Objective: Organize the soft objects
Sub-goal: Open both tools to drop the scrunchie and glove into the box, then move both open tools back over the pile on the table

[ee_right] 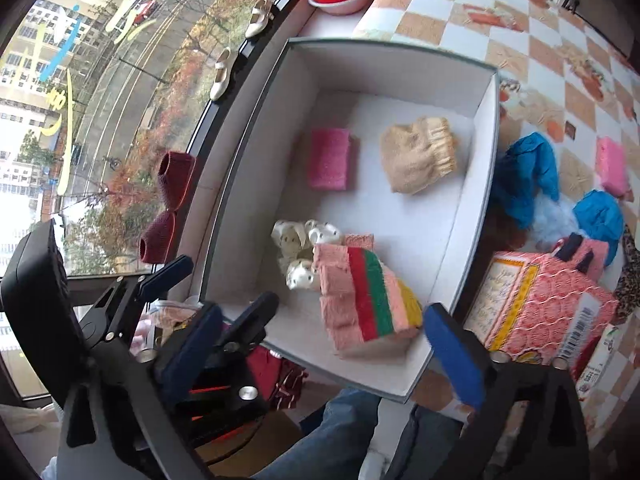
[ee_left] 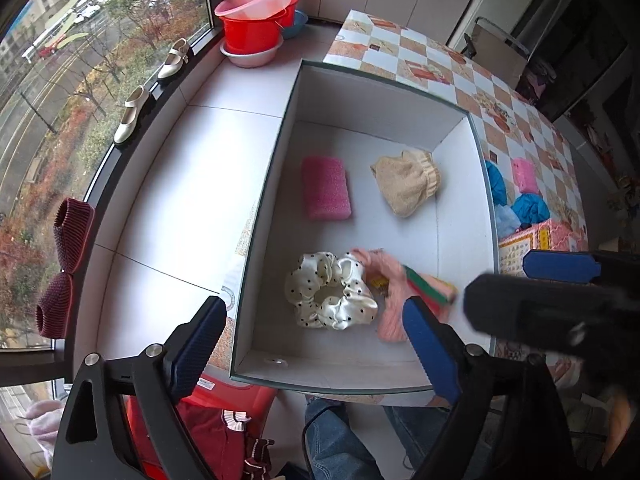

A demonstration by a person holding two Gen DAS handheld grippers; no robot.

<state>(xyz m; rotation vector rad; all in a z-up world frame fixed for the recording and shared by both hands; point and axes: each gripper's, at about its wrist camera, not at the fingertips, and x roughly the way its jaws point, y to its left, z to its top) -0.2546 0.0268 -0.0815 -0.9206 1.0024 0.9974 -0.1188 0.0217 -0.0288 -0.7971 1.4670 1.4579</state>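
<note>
A white box (ee_left: 486, 184) (ee_right: 486, 128) stands on the checked table. Inside lie a pink sponge (ee_left: 326, 188) (ee_right: 330, 159), a beige knit piece (ee_left: 406, 186) (ee_right: 418, 156), a white dotted scrunchie (ee_left: 330, 292) (ee_right: 304, 254) and a pink folded cloth with red, green and yellow stripes (ee_left: 394, 292) (ee_right: 364, 300). My left gripper (ee_left: 316, 344) is open and empty above the box's near edge. My right gripper (ee_right: 320, 340) is open and empty just above the striped cloth; it also shows in the left wrist view (ee_left: 560, 266).
Outside the box on the table lie blue soft items (ee_right: 532, 176), a pink sponge (ee_right: 612, 166) and a pink netted package (ee_right: 540, 300). Red basins (ee_left: 260, 20), cream shoes (ee_left: 132, 114) and dark red knit slippers (ee_left: 66, 264) sit along the window sill.
</note>
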